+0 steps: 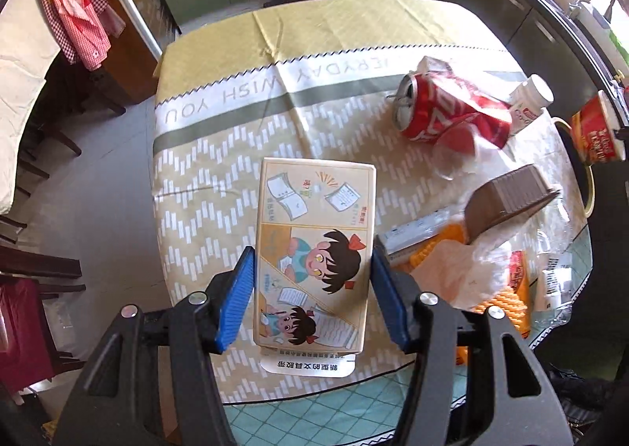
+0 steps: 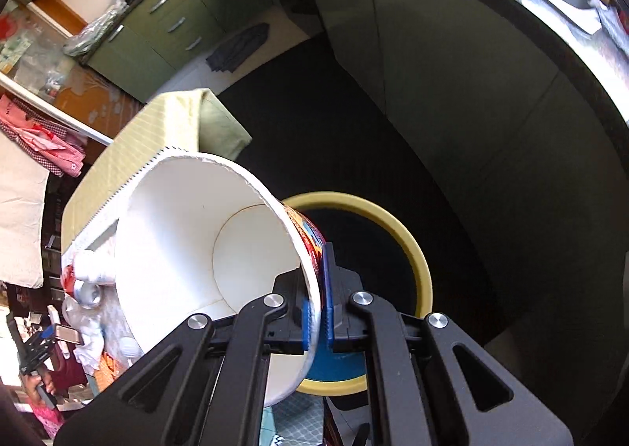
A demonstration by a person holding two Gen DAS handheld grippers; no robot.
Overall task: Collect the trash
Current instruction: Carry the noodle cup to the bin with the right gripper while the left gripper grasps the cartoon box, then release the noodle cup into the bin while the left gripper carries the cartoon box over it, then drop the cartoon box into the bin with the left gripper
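In the left wrist view, the left gripper (image 1: 312, 290) points steeply down over the table (image 1: 220, 65), its blue pads pressed against the two long sides of a flat cartoon-printed box (image 1: 314, 249) in the lower centre of the frame. The box's long axis runs up the frame, in line with the fingers, and a white tab with print sticks out of its near end, so the hold is across the narrow width. To the upper right lie a crushed red can (image 1: 444, 112) on its side and a small white bottle (image 1: 528, 100), touching each other; lower right sit a brown ribbed tray (image 1: 511, 198) tipped on a heap of white wrapping and orange packets. These are all nearer this gripper than the other one. At the right edge a red paper cup (image 1: 597, 131) shows, hanging beyond the table above a yellow rim. In the right wrist view, the right gripper (image 2: 317, 312) has its jaws pinched tight on the wall of that paper cup (image 2: 188, 249), one pad inside, one outside. The cup is white within, printed red outside, empty, tilted with its mouth to the upper left. Directly behind and below it, centre right, stands the yellow-rimmed bin (image 2: 409, 234) with a dark liner, so the drop looks to need only a release.
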